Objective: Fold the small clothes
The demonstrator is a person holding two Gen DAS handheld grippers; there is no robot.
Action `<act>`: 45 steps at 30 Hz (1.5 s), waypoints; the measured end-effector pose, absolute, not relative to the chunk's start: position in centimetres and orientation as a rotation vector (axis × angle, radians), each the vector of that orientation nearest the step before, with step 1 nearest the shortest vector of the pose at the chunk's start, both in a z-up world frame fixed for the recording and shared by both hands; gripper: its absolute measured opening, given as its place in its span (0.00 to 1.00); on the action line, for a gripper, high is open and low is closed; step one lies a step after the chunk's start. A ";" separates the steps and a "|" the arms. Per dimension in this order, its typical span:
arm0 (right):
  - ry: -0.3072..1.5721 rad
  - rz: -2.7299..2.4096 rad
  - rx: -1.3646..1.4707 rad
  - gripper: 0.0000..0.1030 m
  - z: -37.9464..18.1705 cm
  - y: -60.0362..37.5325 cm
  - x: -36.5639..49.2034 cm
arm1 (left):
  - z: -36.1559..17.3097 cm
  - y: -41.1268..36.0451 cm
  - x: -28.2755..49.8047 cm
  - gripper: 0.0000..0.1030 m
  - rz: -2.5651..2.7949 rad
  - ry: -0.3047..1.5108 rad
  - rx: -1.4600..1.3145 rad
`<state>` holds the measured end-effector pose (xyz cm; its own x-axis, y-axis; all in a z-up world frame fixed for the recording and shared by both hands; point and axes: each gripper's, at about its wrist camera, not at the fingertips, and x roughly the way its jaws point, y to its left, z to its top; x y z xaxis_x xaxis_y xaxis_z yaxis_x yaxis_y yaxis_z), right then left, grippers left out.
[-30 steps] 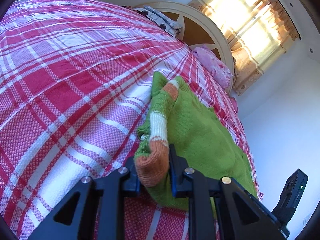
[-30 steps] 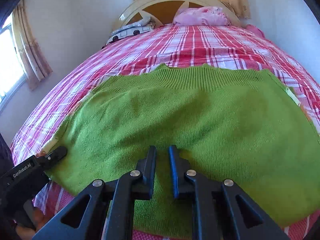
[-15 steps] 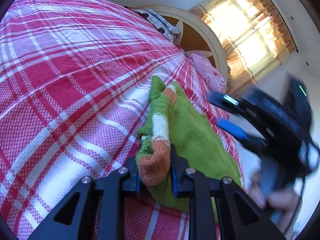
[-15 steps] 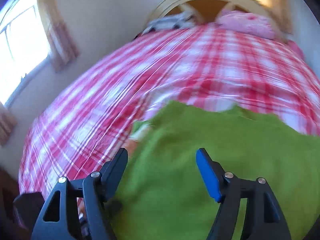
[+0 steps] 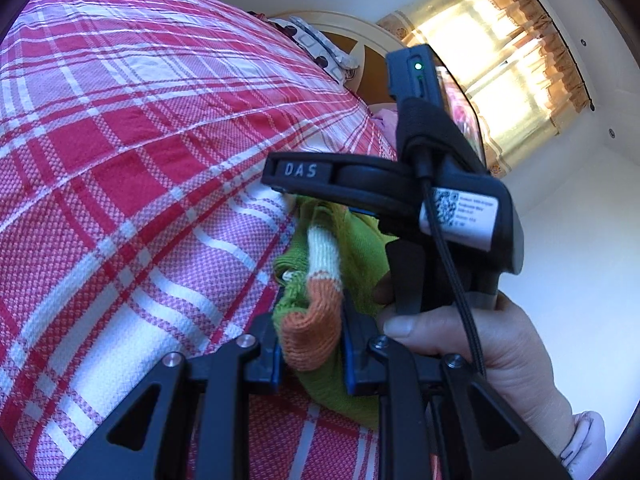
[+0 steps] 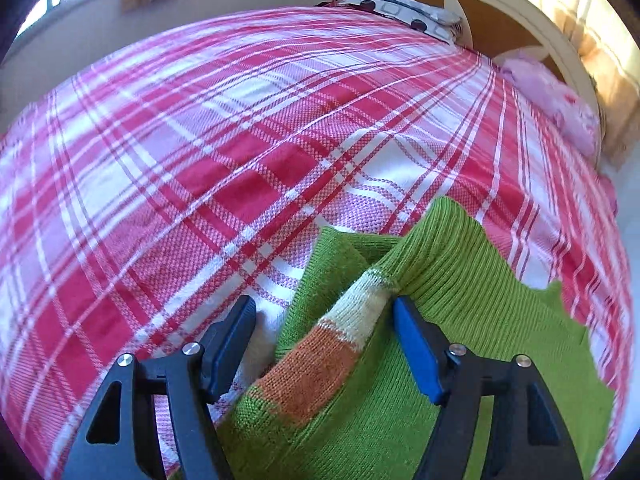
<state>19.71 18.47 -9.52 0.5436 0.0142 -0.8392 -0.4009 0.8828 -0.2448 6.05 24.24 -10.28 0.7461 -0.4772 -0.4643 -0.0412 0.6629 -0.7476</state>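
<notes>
The left tool (image 5: 310,342) pinches the orange cuff (image 5: 310,332) of a green knit sweater (image 6: 460,312) on the plaid bed (image 6: 200,160). The right tool (image 6: 324,344), jaws wide and closing, straddles the striped sleeve (image 6: 344,336) without gripping it.

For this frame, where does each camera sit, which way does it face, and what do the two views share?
Left wrist: on the left gripper, looking along fingers shut on the sweater's orange cuff toward the headboard; the right gripper and the hand holding it show.
Right wrist: on the right gripper, tilted down over the striped sleeve; its jaws are closing around it without pressing yet.
Shared: green sweater, plaid bedspread, headboard.
</notes>
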 end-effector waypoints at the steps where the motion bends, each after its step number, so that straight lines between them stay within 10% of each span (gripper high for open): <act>1: 0.969 0.259 -0.442 0.62 -9.4 18.6 19.5 | -10.3 24.3 6.0 0.23 -0.272 0.700 -0.822; 9: 0.986 0.296 -0.188 0.17 -7.8 15.2 19.6 | -10.3 24.7 6.0 0.23 -0.291 0.697 -0.826; 45: 0.754 0.194 0.355 0.11 1.8 -19.4 11.8 | 2.9 4.1 -3.4 0.18 -0.722 0.562 -0.076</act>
